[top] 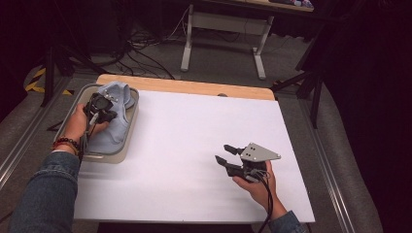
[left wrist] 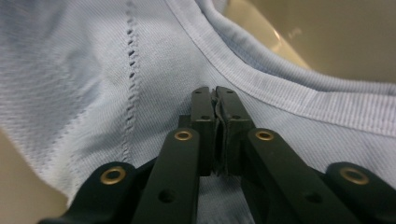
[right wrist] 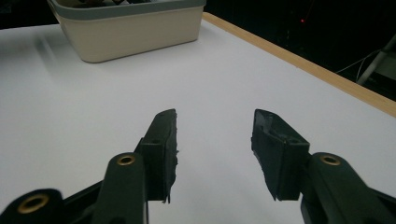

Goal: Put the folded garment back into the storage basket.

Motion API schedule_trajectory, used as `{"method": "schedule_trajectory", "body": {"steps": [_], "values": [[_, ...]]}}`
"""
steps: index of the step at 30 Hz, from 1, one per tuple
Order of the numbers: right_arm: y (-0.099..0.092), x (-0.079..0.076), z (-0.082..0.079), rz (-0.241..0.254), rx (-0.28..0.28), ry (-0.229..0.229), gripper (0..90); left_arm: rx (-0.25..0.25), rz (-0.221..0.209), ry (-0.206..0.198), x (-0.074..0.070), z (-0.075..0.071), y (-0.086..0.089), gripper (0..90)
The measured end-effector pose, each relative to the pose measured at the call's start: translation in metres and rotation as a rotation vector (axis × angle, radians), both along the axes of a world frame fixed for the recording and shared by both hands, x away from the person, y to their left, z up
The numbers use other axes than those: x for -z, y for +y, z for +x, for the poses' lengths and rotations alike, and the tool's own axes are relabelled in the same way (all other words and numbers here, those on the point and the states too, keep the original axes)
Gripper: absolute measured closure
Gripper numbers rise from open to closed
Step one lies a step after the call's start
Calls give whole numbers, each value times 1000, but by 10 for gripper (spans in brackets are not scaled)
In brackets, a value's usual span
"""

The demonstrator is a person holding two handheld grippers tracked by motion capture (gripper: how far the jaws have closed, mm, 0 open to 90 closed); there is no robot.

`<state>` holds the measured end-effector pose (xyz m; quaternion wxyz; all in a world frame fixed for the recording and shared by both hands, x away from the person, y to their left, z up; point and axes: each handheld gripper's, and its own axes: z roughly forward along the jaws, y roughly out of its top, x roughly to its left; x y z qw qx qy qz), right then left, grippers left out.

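You have one blue cloth (top: 112, 121) lying in one tray (top: 127, 141) at the table's (top: 184, 145) far left. Your left gripper (left wrist: 216, 93) pinches its fabric; your right gripper (right wrist: 215, 126) gapes empty over white tabletop. Dark room, cables behind.

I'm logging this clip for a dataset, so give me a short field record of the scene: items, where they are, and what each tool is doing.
garment: light blue garment, lying in the tub
container: beige tub, at the table's left edge
surface: white table
left tool: left tool, jaws shut on a fold of the garment
right tool: right tool, jaws open, nothing between them, over bare table to the right of the tub
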<state>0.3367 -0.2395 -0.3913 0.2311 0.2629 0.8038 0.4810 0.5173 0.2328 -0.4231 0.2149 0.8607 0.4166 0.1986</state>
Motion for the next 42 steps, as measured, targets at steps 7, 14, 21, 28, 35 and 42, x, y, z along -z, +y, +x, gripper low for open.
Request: {"method": "schedule_trajectory", "body": {"steps": [7,14,21,28,35,42], "values": [[-6,4,-5,-22,18,1,508,11,-6,8,0,2,2,879],[-14,3,-8,-15,46,-9,493,-30,-64,-155,-22,-1,6,769],[-18,4,-10,-6,62,5,452,-79,-103,-323,-46,-2,10,486],[-21,4,-14,-14,71,8,437,-83,-95,-336,-55,14,4,305],[-31,8,-19,-25,102,24,416,-57,-79,-309,-57,38,-5,280],[-41,8,-23,-18,140,26,411,-31,-55,-256,-47,50,-9,488]]}}
